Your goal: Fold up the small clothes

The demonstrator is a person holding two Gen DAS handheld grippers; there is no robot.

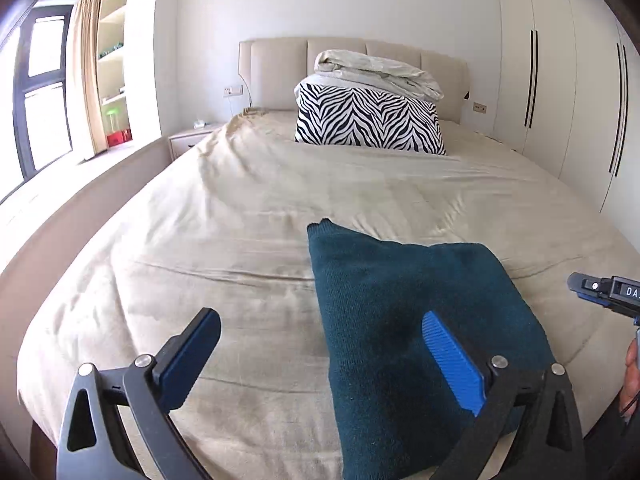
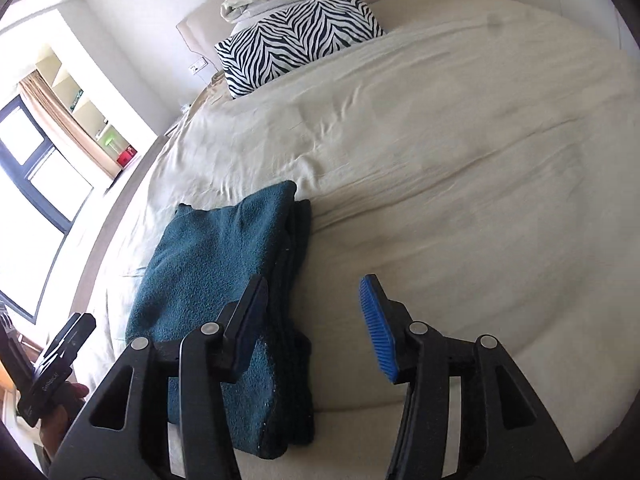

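- Left wrist view: the left gripper (image 1: 322, 344) hangs with jaws spread wide and nothing between the pads; the folded dark teal knitted garment (image 1: 404, 320) lies flat on the beige bed sheet (image 1: 208, 216), under its right finger.
- Right wrist view: the right gripper (image 2: 314, 320) has jaws partly apart, gripping nothing; the folded garment (image 2: 224, 280) lies beneath its left finger, near the bed's foot, well apart from the zebra-striped pillow (image 2: 296, 36).

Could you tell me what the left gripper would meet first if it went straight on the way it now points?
Most likely the beige bedcover. The left gripper is open and empty, angled down at the bed, with the folded teal cloth lying under its right finger; depth is unclear, so that finger might brush the cloth's edge first.
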